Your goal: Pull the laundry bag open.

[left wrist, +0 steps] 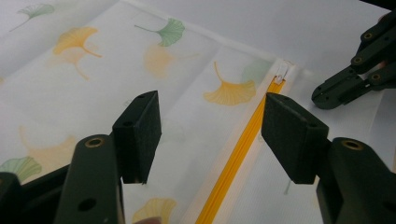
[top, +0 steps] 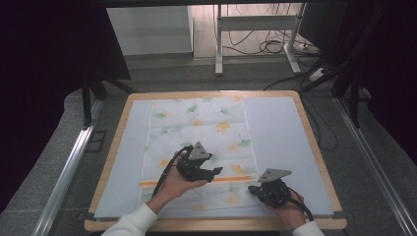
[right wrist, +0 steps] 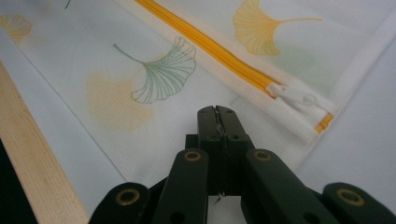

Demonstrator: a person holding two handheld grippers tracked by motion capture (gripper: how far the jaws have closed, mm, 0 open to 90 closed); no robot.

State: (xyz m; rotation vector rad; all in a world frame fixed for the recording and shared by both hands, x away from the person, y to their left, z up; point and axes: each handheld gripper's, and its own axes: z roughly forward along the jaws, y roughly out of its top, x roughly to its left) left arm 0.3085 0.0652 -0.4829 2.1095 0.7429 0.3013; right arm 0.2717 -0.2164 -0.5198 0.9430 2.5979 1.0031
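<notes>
Seen from above, two hands in white sleeves enter at the bottom edge of the frame, each holding a black gripper over a wooden table [top: 110, 167] covered by a pale sheet [top: 280, 137]. The right gripper [top: 253, 189] sits at lower right of centre, pointing left, low over the near right corner of a mesh laundry bag [top: 196, 128]. In the right gripper view its jaws are pressed together, with nothing visible between them, tips just above the bag's fabric at bottom centre of the frame. The left gripper [top: 216, 172] is at the frame's centre, slightly farther up, pointing right; in the left gripper view its jaws stand wide apart, hovering above the bag.

The bag lies flat in the middle of the table, running from near the bottom edge up toward the far edge. It is white, fine-meshed and slightly see-through, printed with ginkgo leaves in yellow, orange and green. An orange zipper [top: 196, 181] crosses it near the close end. In the right gripper view the zipper [right wrist: 210, 49] runs diagonally from top centre to the right, ending at a white pull [right wrist: 296, 95] close to the bag's white-taped edge. In the left gripper view the zipper [left wrist: 238, 154] rises from bottom centre between the jaws to the pull [left wrist: 280, 72] at upper right, with the right gripper [left wrist: 322, 95] just beyond.

Past the table, at the top of the high view, are a grey floor, a white frame and cables [top: 265, 44].
</notes>
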